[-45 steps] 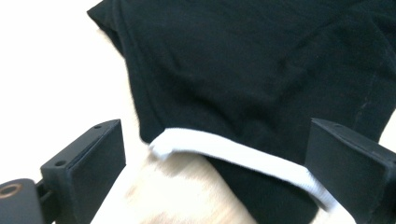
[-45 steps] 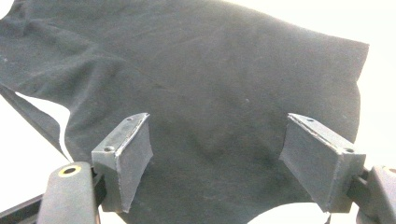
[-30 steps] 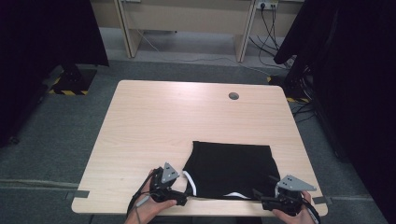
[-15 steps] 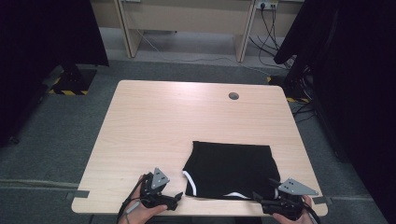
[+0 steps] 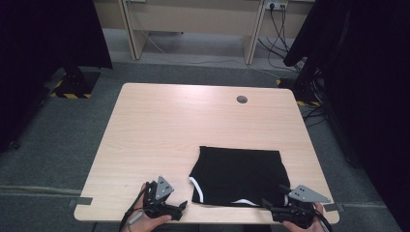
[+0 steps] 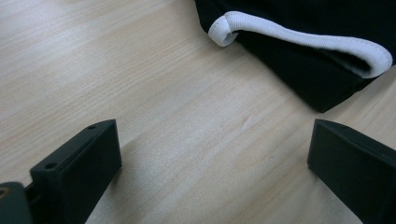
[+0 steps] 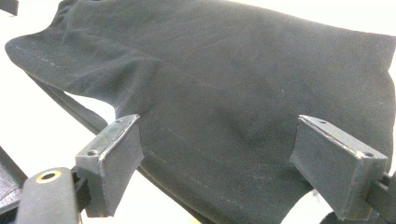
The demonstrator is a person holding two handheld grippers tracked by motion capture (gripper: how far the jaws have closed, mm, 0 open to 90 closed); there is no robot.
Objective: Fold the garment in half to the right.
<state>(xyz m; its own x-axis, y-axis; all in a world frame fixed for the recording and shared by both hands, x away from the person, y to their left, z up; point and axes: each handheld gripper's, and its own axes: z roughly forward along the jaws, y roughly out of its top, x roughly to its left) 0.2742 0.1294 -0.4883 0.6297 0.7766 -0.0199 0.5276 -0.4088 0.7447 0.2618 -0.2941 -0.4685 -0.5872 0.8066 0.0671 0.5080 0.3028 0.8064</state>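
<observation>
A folded black garment point(image 5: 239, 174) with white trim lies flat on the wooden table point(image 5: 159, 130), near its front right. My left gripper point(image 5: 183, 207) rests at the front edge just left of the garment, jaws wide open over bare wood; the white-trimmed corner point(image 6: 299, 42) lies ahead of it. At the garment's front right corner my right gripper point(image 5: 269, 207) is held open, its jaws spread above the black cloth point(image 7: 224, 84) with nothing pinched between them.
A round cable hole point(image 5: 241, 99) sits near the table's far edge. Desk legs and cables point(image 5: 280, 29) stand beyond the table, with dark curtains on both sides. Grey carpet surrounds the table.
Both grippers have drawn back toward the front edge of the table, the left one also sliding left off the garment. The garment stays put.
</observation>
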